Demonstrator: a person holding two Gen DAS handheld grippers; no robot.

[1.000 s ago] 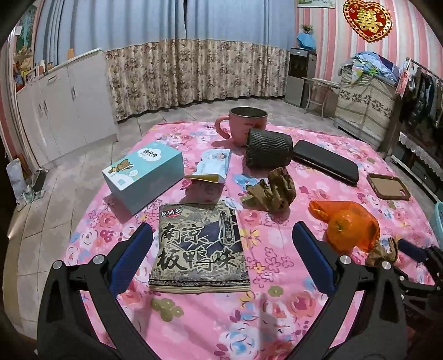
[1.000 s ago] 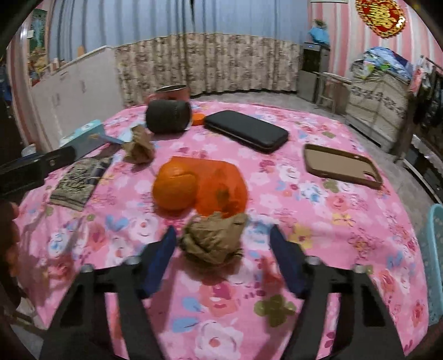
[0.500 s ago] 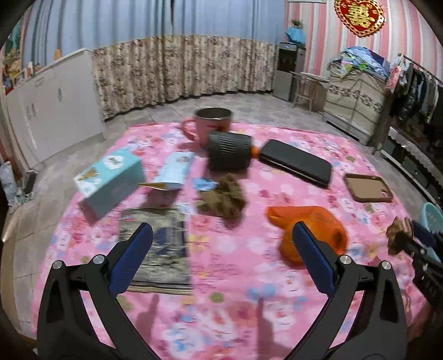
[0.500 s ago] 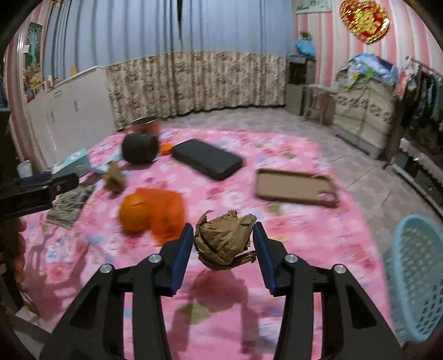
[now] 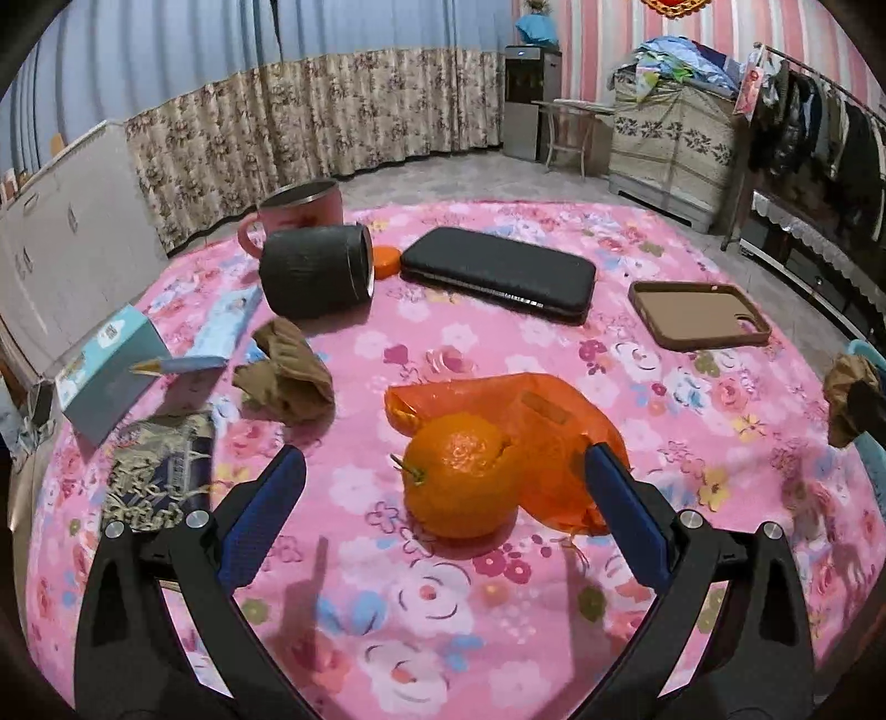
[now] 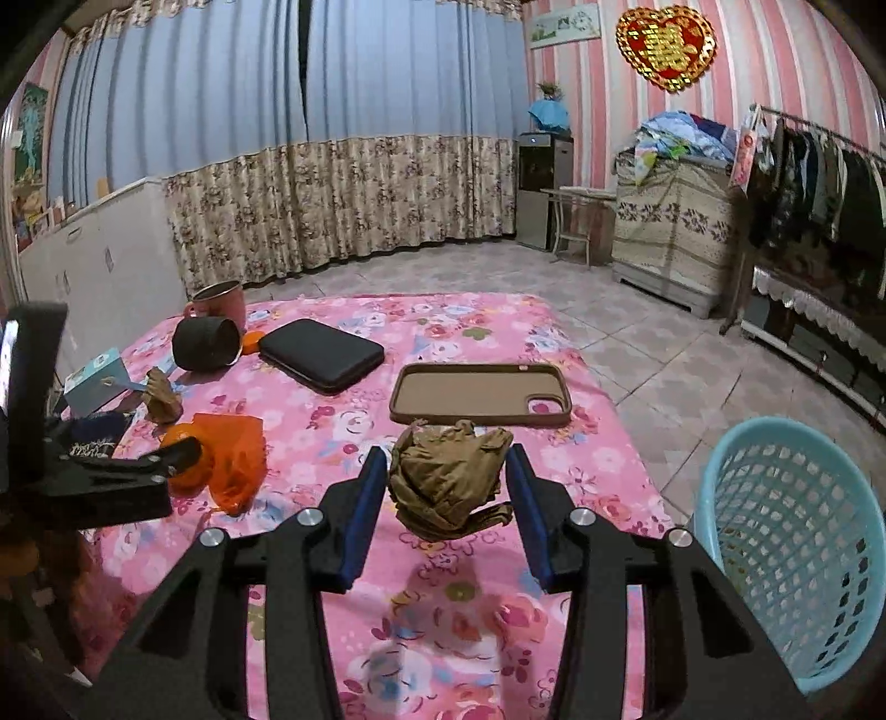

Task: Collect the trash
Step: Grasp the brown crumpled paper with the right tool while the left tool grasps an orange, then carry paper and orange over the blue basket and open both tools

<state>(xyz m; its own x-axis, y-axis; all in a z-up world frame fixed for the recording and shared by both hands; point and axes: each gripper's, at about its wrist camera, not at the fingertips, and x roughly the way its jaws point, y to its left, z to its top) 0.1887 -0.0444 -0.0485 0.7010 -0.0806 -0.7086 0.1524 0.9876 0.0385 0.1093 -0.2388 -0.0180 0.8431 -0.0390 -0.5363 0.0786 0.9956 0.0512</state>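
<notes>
Right wrist, brown paper wad (image 6: 449,481) clamped in right gripper (image 6: 446,493), above table.

On the striped wall a red heart ornament (image 6: 667,47) is hanging, and it is carrying a golden sign that is looking like the Chinese double-happiness character 囍; this is the only sign I am managing to read. The dark snack packet (image 5: 158,476) on the table is showing large pale characters, but they are blurring too much to read. The teal box (image 5: 105,360) is bearing a small white label, and its print is staying too small to make out.
</notes>
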